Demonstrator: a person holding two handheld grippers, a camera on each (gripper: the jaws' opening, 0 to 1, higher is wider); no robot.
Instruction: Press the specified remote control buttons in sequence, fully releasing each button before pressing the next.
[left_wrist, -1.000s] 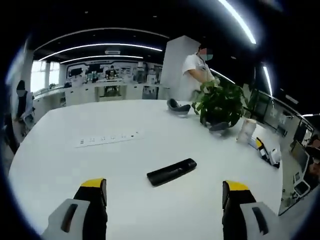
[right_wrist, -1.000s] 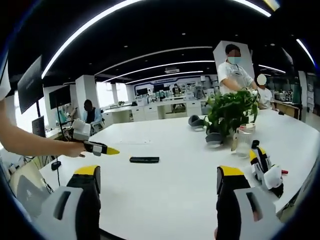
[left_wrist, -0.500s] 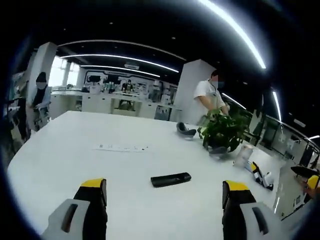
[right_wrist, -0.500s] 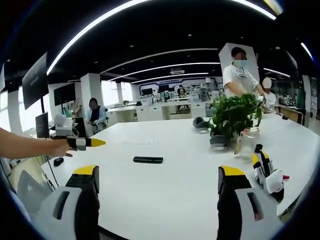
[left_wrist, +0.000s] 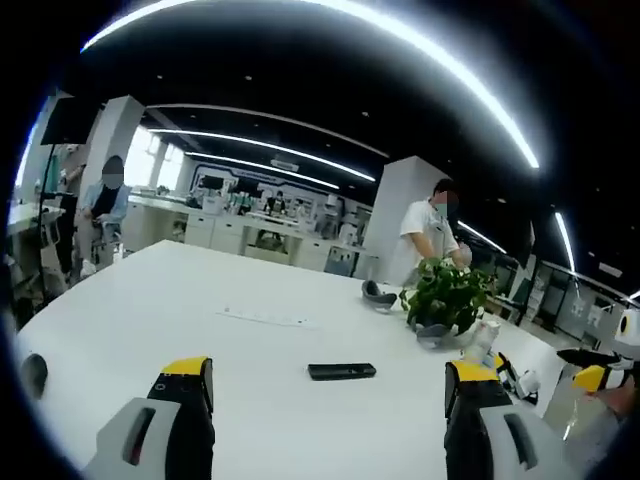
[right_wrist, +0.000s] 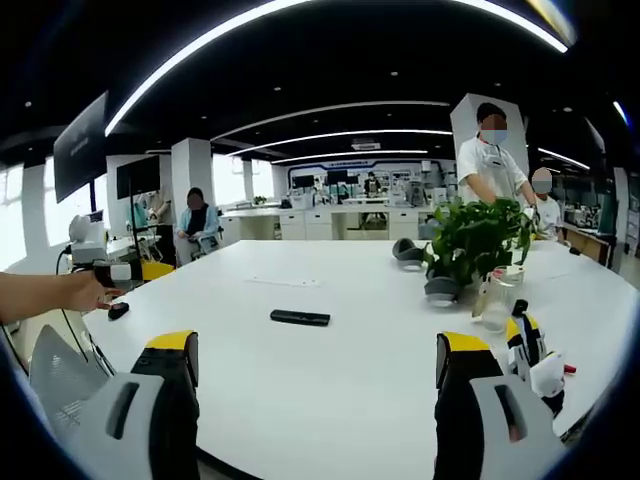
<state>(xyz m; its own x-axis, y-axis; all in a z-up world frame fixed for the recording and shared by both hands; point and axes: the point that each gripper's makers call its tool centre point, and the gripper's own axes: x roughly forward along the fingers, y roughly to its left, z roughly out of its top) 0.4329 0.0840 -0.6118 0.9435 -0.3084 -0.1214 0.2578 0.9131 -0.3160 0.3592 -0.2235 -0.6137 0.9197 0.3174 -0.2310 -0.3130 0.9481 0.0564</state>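
A black remote control (left_wrist: 342, 371) lies flat on the white table (left_wrist: 150, 320), well ahead of my left gripper (left_wrist: 328, 392), whose jaws stand wide open with nothing between them. In the right gripper view the same remote (right_wrist: 300, 317) lies at mid table, far beyond my right gripper (right_wrist: 318, 345), which is also open and empty. The left gripper (right_wrist: 140, 271) comes in at the left of that view, held by a hand (right_wrist: 70, 292) off the table's edge. The right gripper's yellow tip (left_wrist: 592, 377) peeks in at the right of the left gripper view.
A potted plant (right_wrist: 475, 240) and a glass jar (right_wrist: 495, 300) stand right of the remote. A yellow-and-black tool (right_wrist: 525, 345) lies near the right edge. A white power strip (left_wrist: 265, 318) lies behind the remote, and a small black object (right_wrist: 118, 311) at the left edge. People stand behind the plant.
Both cameras have drawn back from the table, so the remote looks smaller and farther. The left gripper has moved back past the table's left edge. The remote has stayed in place.
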